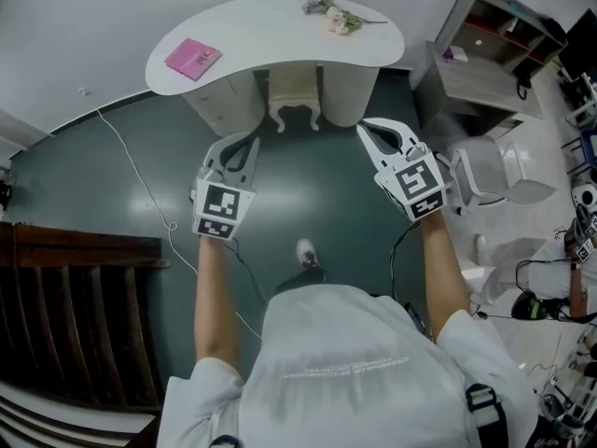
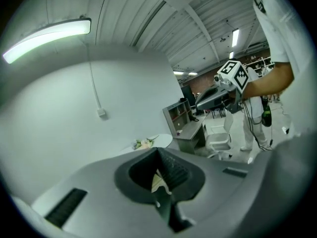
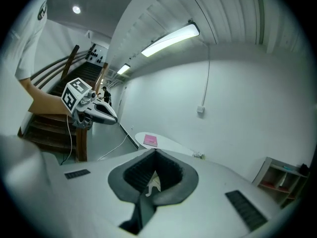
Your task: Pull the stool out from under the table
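the stool (image 1: 294,96) stands tucked under the middle of the white table (image 1: 270,26), between the table's two pedestals. only its cream front rail, the edge of its seat and two curved front legs show. it looks like a rigid, carved frame with a padded top, so it should be stiff, probably fairly light, and likely to slide across the smooth green floor (image 1: 317,194) rather than tip if it is pulled low and evenly. the best holds seem to be the front rail just below the seat, or one front leg on each side. the padded seat would give under a pinch, and the painted carving could chip.

the left gripper (image 1: 248,141) and right gripper (image 1: 366,127) both point towards the stool, apart from it. each has its fingers closed together with nothing held, so they would have to open before taking hold.

the pedestals sit just beside the stool on both sides, and the tabletop overhangs it, so there is little room for a sideways or high approach. a pink book (image 1: 193,58) and a small bunch of flowers (image 1: 331,15) lie on the table. a white cable (image 1: 140,180) runs over the floor to the left, well apart from the stool. a white chair (image 1: 490,171) stands near the right gripper, with a shelf unit (image 1: 485,54) behind it.
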Available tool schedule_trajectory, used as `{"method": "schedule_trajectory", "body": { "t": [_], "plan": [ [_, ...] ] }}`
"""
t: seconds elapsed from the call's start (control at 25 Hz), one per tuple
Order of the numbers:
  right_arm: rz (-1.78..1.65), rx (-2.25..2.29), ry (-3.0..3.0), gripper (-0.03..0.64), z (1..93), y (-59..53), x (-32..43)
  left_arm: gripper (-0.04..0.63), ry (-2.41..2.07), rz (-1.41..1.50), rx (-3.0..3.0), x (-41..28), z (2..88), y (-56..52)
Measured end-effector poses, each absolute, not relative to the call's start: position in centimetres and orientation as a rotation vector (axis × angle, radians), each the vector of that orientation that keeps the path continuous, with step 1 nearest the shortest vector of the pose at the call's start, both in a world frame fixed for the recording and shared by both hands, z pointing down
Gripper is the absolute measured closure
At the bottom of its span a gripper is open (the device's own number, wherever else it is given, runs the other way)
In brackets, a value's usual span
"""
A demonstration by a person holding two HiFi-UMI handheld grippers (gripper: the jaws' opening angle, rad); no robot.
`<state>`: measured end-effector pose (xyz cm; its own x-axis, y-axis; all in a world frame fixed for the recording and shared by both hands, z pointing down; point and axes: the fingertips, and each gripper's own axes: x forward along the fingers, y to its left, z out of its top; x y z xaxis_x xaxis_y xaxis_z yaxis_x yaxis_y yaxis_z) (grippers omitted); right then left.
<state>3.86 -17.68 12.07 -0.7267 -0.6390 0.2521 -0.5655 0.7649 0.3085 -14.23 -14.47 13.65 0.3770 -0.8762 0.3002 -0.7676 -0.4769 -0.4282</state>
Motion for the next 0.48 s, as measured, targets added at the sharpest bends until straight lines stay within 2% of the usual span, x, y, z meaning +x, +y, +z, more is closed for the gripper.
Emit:
{"method": "schedule_trajectory", "body": {
  "t": [0.48],
  "plan": [
    [-0.166,0.919,-2.565,0.609,15.8,-26.1,-0.6,0.584,1.449,-0.799,-2.517,-18.4,18.0,-23.4]
  ]
}}
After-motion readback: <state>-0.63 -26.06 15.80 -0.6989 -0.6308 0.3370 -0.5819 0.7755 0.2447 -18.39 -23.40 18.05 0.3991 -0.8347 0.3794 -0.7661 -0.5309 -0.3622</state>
